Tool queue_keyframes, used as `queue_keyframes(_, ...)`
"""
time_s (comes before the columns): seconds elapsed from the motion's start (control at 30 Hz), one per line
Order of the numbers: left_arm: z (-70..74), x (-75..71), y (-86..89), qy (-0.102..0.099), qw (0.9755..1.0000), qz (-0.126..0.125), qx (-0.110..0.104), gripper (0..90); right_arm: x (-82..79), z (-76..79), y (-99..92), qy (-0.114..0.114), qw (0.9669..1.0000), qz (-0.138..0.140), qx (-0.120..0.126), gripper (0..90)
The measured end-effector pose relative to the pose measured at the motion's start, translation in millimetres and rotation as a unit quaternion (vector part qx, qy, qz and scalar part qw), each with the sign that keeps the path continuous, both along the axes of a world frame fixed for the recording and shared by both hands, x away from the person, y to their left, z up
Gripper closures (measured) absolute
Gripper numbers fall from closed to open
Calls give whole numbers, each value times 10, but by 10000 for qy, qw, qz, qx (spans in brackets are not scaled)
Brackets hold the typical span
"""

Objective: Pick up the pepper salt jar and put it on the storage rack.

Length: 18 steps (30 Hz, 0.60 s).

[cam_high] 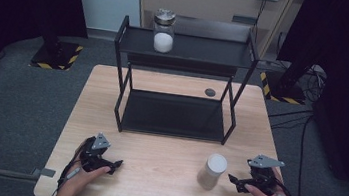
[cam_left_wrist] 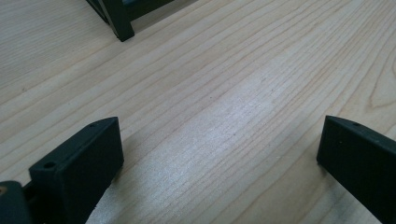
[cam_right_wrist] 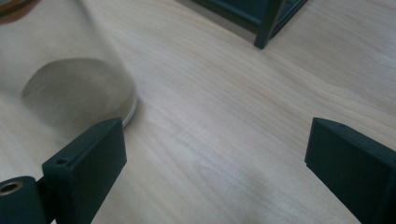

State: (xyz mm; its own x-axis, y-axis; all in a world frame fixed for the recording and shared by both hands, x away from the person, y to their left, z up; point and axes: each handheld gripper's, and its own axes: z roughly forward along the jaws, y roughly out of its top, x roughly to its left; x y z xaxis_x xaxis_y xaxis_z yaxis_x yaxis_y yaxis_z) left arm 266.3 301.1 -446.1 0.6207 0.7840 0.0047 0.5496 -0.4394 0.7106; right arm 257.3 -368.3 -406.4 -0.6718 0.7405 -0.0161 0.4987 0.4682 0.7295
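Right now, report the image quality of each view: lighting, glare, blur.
High view: dim and dark at the edges, the table evenly lit, soft shadows under the rack. Left gripper view: a pale sheen of glare on the wood between the open jaws, the rack's leg sharp enough. Right gripper view: the white cylinder close at left looks hazy and out of focus; the jaws are crisp.

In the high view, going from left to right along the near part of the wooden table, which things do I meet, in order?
Left black gripper, held open → white cylindrical container with a pale lid, standing on the light wooden table → right black gripper, held open.
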Motion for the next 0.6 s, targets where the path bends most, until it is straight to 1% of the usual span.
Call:
queue_keyframes(0.1,0,-1,-1,-1,10000,2,3,0,-52,-7,-9,19,9999,145,17,61)
queue_keyframes(0.23,0,-2,-1,0,10000,4,3,0,-101,-25,-9,43,9992,349,170,67)
queue_keyframes(0.3,1,-3,-2,-1,10000,7,4,0,-109,-18,13,81,9987,448,209,78)
queue_keyframes(0.47,0,-3,-2,-2,10000,7,4,0,-138,-11,84,-33,9969,738,261,88)
queue_keyframes(0.6,0,-3,-2,-1,10000,8,3,0,-140,4,171,-107,9962,815,274,103)
